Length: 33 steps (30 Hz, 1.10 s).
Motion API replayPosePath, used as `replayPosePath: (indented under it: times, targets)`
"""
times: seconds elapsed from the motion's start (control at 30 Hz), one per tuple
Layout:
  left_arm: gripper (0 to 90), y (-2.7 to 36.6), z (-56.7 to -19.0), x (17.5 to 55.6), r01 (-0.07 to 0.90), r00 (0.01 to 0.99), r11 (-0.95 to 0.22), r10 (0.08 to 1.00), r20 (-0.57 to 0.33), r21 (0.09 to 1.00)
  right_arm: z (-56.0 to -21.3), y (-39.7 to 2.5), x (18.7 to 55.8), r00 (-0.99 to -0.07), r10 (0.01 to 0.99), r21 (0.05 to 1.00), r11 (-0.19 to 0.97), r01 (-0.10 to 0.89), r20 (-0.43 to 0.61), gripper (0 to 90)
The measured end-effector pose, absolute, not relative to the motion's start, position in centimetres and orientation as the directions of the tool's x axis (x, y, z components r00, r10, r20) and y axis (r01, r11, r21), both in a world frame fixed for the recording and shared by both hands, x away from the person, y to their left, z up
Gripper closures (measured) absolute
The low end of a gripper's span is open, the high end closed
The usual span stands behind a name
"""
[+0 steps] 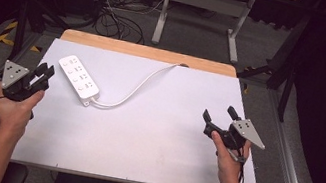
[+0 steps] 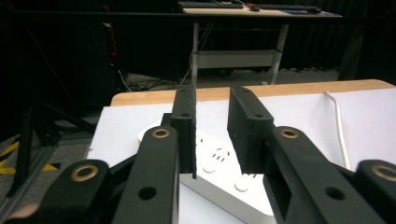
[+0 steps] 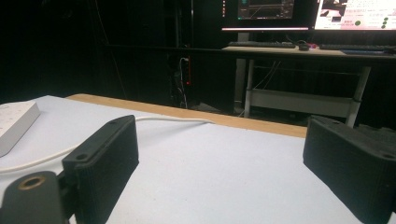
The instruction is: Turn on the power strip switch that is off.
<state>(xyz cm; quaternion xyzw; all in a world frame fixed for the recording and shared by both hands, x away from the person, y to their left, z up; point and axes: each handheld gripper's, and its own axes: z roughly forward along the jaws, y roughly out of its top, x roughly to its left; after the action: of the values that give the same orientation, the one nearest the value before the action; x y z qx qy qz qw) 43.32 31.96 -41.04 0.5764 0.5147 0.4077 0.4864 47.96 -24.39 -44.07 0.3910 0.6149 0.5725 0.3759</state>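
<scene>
Forearms enter from the near edge of the high view, each hand carrying a gripper over the white table [image 1: 153,135]. Work in hand, as judged: the left gripper [image 1: 44,72] approaching the white power strip [image 1: 78,79], which lies flat on the far-left part of the table, long axis running diagonally, its white cable [image 1: 139,87] leaving the near end and curving away to the far edge. In the left gripper view the jaws stand apart with a narrow gap between them, nothing held, and the strip's socket face [image 2: 219,163] sits just beyond and below the tips; gripper and strip near but not touching. Right gripper [image 1: 219,121] hovers over bare table on the right, well apart from the strip, jaws spread wide, empty; its own view shows the strip's end [image 3: 14,123] far off to the left and the cable [image 3: 173,120] crossing beyond the jaws. To do the step well, judged: the gap looks narrower than the strip's width, so widen the jaws first, then line them square across the strip's short width, not along the diagonal. Come down low so the pads [image 2: 187,140] meet the side walls, not the socket face. Keep clear of the cable end, since a tug there would swing the strip. Right gripper could steady the near end if the strip slides.
</scene>
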Motion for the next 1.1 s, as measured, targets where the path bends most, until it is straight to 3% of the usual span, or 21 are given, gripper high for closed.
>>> replayPosePath:
  times: [0.17, 0.53, 1.1]
  targets:
    - [66.1, 32.2, -41.0, 42.8, 0.172, 0.115, 0.003, 0.993, -0.023, 0.985, -44.0, -24.4, 48.0, -0.412, 0.911, 0.998, 0.039, 0.048, -0.016, 10.8]
    - [40.1, 32.0, -41.2, 42.3, 0.153, 0.065, -0.015, 0.998, 0.005, 0.988, -44.0, -24.4, 48.0, -0.412, 0.911, 0.998, 0.038, 0.048, -0.015, 10.7]
    - [17.1, 31.7, -41.4, 40.8, 0.140, 0.055, -0.010, 0.998, 0.002, 0.990, -43.9, -24.6, 47.9, -0.409, 0.913, 0.999, 0.027, 0.046, -0.006, 10.7]
